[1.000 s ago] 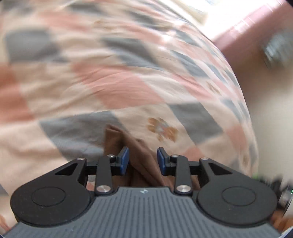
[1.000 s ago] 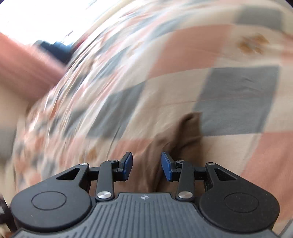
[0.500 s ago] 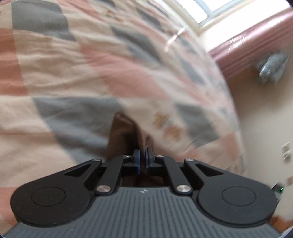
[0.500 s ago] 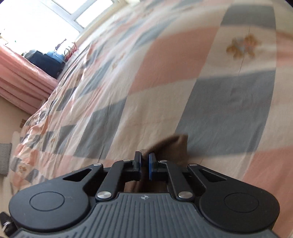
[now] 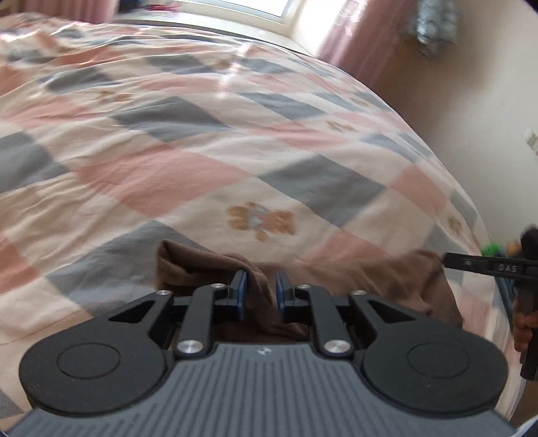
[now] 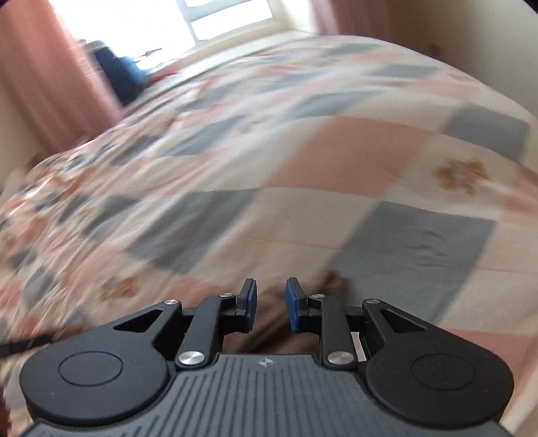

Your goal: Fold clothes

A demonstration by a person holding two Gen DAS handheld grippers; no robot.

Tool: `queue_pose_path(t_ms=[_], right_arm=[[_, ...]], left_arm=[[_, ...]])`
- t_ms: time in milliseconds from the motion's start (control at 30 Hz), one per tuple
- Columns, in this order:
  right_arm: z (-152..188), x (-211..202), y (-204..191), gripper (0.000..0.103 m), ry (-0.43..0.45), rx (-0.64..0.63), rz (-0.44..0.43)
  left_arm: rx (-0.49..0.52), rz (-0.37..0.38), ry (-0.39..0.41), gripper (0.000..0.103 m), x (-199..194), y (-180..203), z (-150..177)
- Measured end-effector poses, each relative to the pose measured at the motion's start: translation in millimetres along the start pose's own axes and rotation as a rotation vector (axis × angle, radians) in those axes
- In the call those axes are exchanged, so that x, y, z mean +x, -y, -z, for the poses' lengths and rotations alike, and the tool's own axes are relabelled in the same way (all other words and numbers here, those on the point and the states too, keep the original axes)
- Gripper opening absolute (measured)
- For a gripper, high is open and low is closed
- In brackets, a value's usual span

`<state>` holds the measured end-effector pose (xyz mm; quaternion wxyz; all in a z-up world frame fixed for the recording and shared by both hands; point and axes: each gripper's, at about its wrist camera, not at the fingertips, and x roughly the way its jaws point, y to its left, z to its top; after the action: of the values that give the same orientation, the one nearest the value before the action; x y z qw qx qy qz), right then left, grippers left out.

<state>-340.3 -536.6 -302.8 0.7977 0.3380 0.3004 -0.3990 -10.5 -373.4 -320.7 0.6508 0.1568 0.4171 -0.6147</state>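
Note:
A brown garment (image 5: 386, 279) lies bunched on the checked bedspread (image 5: 188, 174), close under both grippers. In the left wrist view my left gripper (image 5: 260, 290) is open, with a fold of the brown cloth standing loose between its blue pads (image 5: 240, 289). The right gripper shows at the right edge (image 5: 484, 265), at the garment's far end. In the right wrist view my right gripper (image 6: 270, 304) is open over the brown cloth (image 6: 269, 329), which reaches past its right pad (image 6: 292, 302).
The bed fills both views, with pink, grey and cream squares (image 6: 353, 161). A window (image 6: 218, 20) and pink curtains (image 6: 43, 77) stand beyond it. A dark blue object (image 6: 121, 74) sits by the window. A cream wall (image 5: 477, 101) runs along the bed's right side.
Both grippers were shut on the brown garment half a second ago and have opened now. The cloth has dropped onto the bedspread and both cameras have tilted up toward the window.

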Motion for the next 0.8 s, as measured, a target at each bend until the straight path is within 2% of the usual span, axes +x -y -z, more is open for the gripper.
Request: queue_pose_path(t_ms=[33, 100, 167, 233, 300, 333, 400, 500, 533, 600, 633, 667, 700, 733, 800], right_arm=[[7.7, 3.0, -12.4, 0.024, -0.022, -0.056, -0.023], [25.2, 11.8, -32.3, 0.024, -0.078, -0.148, -0.054], [40.8, 21.5, -37.1, 0.025, -0.154, -0.144, -0.061], [42.4, 14.8, -32.3, 0.025, -0.147, -0.075, -0.073], [37.2, 6.9, -21.6, 0.033, -0.139, 0.028, -0.086], [33.8, 5.8, -13.5, 0.037, -0.139, 0.093, -0.100], [29.9, 7.7, 2.1, 0.040, -0.150, 0.233, -0.127], [32.3, 13.4, 12.5, 0.040, -0.150, 0.367, -0.138], [34.8, 15.9, 10.2, 0.039, -0.152, 0.358, -0.128], [44.3, 23.6, 0.5, 0.032, -0.196, 0.285, -0.100], [49.2, 27.6, -4.6, 0.024, -0.219, 0.247, -0.086], [54.3, 30.2, -9.6, 0.024, -0.241, 0.205, -0.075], [59.4, 32.6, -14.7, 0.023, -0.262, 0.164, -0.064], [62.0, 31.2, -19.8, 0.017, -0.272, 0.121, -0.045], [59.5, 20.6, -25.9, 0.016, -0.261, 0.072, -0.019]], left_arm=[[0.025, -0.006, -0.011, 0.013, 3.5, 6.3, 4.9], [0.013, -0.038, -0.031, 0.013, 8.3, 8.3, 13.9], [-0.065, -0.065, -0.041, 0.013, 7.7, -2.4, 19.5], [-0.180, -0.074, -0.031, 0.013, 0.3, -24.4, 19.8], [-0.292, -0.061, -0.012, 0.013, -4.9, -45.7, 15.2], [-0.328, -0.051, 0.013, 0.013, -9.0, -52.4, 11.4], [-0.379, -0.020, 0.072, 0.013, -21.1, -58.9, -0.7], [-0.285, -0.007, 0.144, 0.013, -30.0, -43.2, -16.0], [-0.227, 0.000, 0.120, 0.013, -22.7, -35.7, -18.4], [-0.120, -0.021, 0.036, 0.012, -0.3, -22.1, -16.8], [-0.068, -0.051, -0.018, 0.012, 14.4, -20.4, -11.0], [-0.028, -0.102, -0.074, 0.011, 28.7, -23.6, -1.6], [-0.003, -0.139, -0.119, 0.005, 40.4, -28.3, 7.2], [-0.030, -0.132, -0.123, 0.003, 42.4, -37.1, 12.6], [-0.051, -0.120, -0.086, 0.002, 32.2, -43.4, 9.2]])
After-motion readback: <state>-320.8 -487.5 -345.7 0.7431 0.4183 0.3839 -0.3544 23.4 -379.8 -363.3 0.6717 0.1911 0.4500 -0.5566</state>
